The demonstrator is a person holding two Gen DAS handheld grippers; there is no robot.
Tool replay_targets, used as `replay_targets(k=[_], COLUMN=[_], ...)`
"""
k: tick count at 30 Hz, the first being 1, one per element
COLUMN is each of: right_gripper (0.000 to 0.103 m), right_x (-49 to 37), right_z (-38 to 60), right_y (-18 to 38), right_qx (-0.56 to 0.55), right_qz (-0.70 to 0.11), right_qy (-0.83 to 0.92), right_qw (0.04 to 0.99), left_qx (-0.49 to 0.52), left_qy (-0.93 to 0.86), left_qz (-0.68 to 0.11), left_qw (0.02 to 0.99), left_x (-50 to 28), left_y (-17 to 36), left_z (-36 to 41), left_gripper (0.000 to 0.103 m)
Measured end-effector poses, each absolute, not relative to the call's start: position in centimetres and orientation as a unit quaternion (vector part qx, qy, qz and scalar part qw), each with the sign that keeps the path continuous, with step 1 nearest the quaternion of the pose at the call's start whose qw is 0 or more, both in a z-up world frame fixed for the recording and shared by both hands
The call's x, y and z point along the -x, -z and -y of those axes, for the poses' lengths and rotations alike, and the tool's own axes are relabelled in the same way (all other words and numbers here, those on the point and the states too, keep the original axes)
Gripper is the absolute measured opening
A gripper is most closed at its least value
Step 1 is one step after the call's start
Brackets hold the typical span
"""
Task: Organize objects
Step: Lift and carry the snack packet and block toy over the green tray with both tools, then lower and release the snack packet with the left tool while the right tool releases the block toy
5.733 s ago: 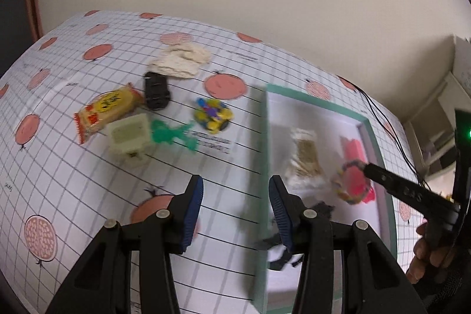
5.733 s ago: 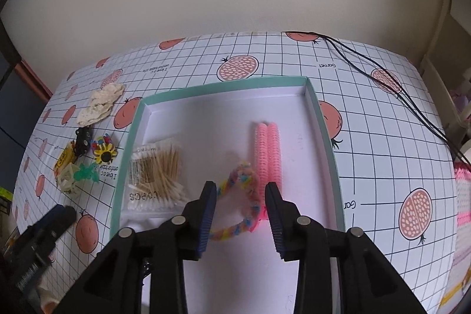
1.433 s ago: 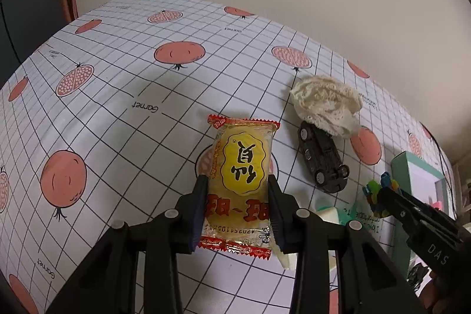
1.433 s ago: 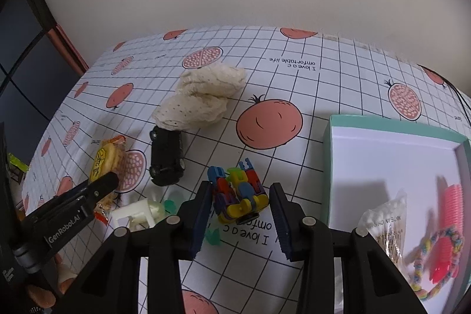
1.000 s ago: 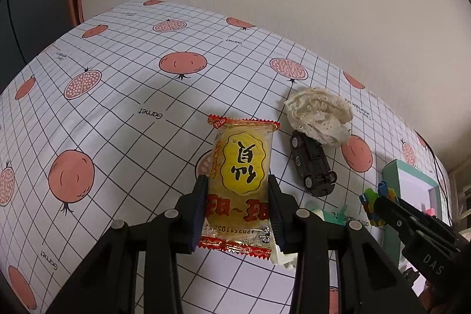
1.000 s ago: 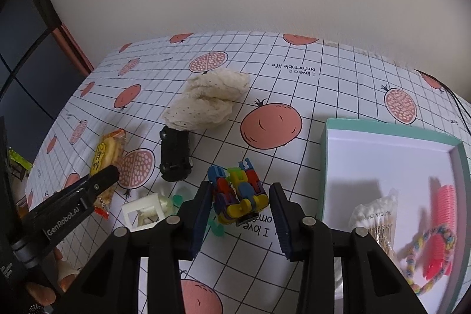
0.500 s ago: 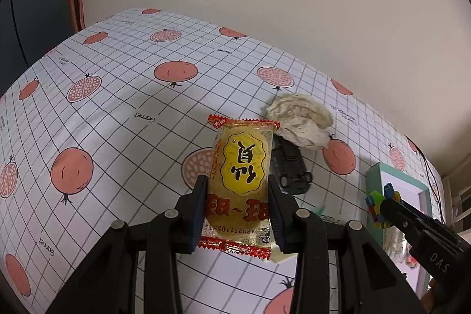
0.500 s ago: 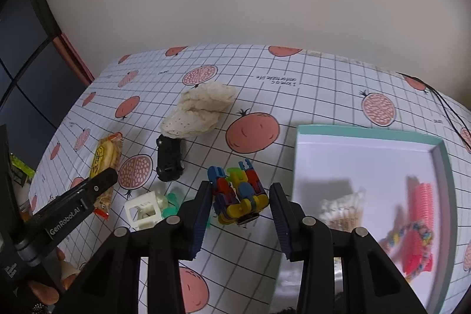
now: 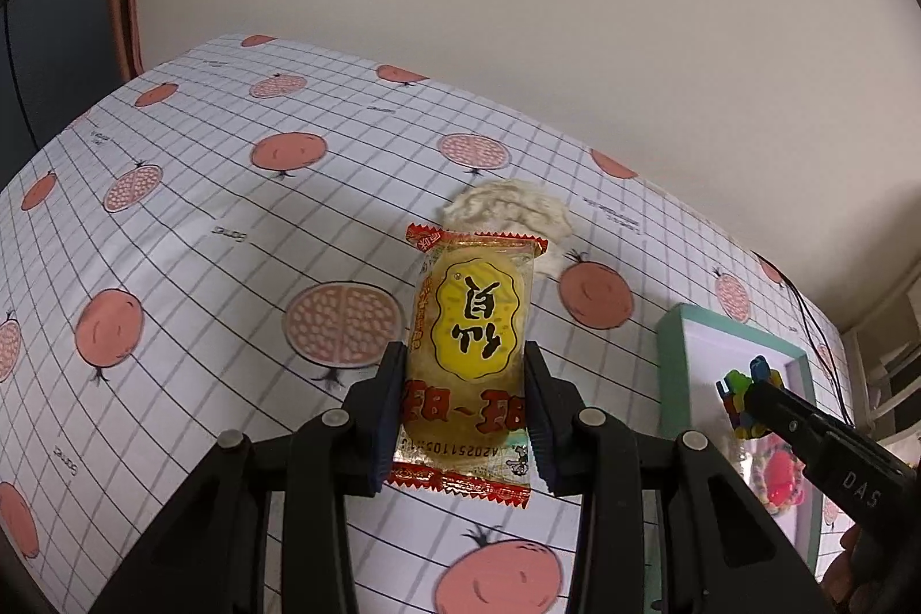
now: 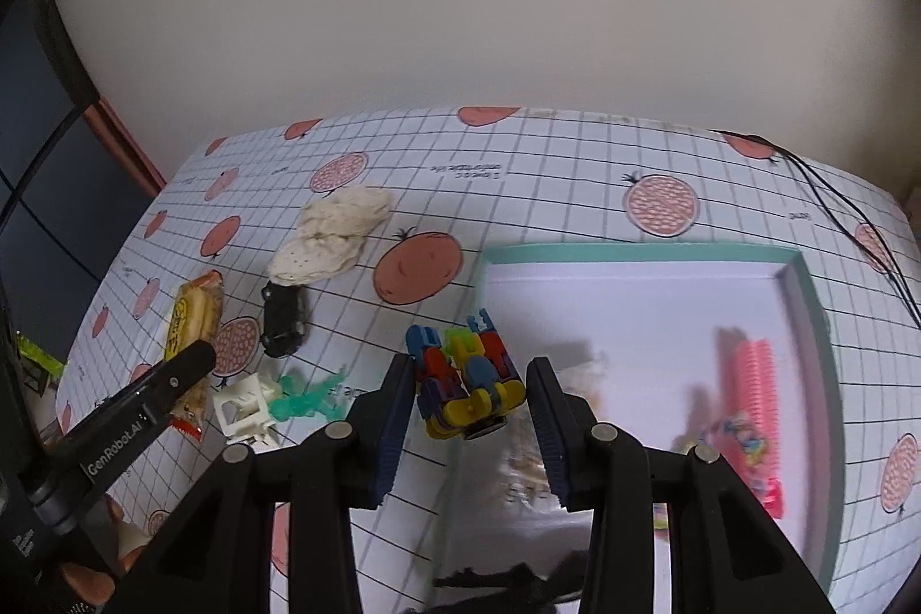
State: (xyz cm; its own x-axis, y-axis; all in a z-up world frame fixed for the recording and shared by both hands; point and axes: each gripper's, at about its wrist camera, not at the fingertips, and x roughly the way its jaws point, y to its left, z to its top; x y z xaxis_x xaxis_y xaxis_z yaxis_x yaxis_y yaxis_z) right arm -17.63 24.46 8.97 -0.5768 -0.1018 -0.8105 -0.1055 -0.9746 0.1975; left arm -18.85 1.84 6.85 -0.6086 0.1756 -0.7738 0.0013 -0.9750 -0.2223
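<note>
Above the tablecloth [image 9: 190, 234], left gripper [image 9: 466, 412] clamps snack packet [image 9: 469, 343]; right gripper [image 10: 469, 412] clamps toy [image 10: 466, 384].

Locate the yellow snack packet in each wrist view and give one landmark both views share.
Left wrist view: the yellow snack packet stands at centre, clamped between the left gripper fingers.
Right wrist view: the same packet is at the left edge, above the tip of the left gripper.
Shared landmark: the cream cloth lying on the pomegranate-print tablecloth just beyond the packet.
</note>
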Motion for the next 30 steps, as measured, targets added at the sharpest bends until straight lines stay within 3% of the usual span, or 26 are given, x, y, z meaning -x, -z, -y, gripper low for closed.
replay_targets(k=[30], right_gripper=[0.042], right_x=[14.3], right_z=[-34.9], right_y=[-7.9], right_qx=[0.453], right_qz=[-0.141], right_qy=[-0.875], right_qw=[0.1], left_qx=[0.438], left_qy=[-0.882], left_qz=[0.035], left_qw=[0.172], left_x=[17.7], left_y=[-7.5], left_z=[-14.5], left_gripper=[0.04])
